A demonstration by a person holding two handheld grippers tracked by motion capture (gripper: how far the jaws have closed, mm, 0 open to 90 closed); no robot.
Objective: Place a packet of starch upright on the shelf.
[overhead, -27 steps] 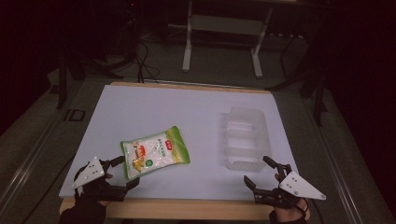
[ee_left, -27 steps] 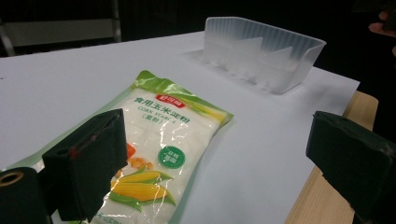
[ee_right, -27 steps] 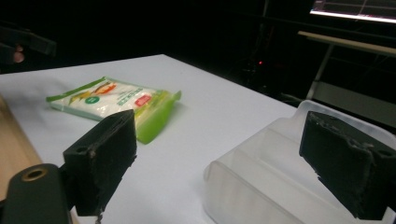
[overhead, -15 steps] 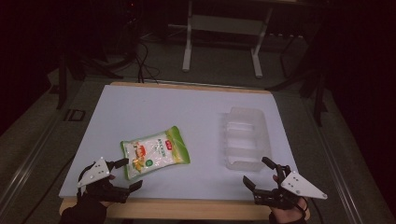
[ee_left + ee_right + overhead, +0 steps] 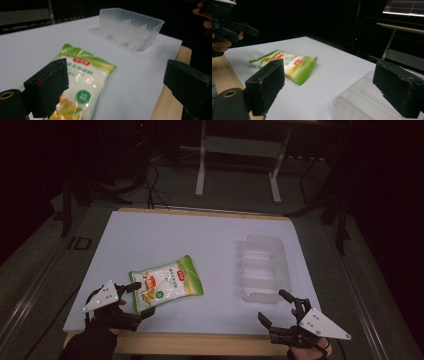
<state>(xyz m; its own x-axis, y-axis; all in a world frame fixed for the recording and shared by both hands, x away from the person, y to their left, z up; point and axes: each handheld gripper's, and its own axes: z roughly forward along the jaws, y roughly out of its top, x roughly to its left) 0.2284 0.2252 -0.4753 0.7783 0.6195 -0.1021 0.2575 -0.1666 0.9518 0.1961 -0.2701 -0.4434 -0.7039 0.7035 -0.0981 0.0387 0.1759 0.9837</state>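
Straddling the near corner of the snack bag (image 5: 166, 284) with jaws spread, left gripper (image 5: 133, 300) looks set to grasp: next, closing squarely; right gripper (image 5: 281, 312) waits released beside the clear tray (image 5: 263, 266), bag lying mid-table.

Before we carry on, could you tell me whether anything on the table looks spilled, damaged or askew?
Nothing stands out. The snack bag lies flat and sealed, at an angle to the table edge, and the clear plastic tray sits upright and empty beside it.
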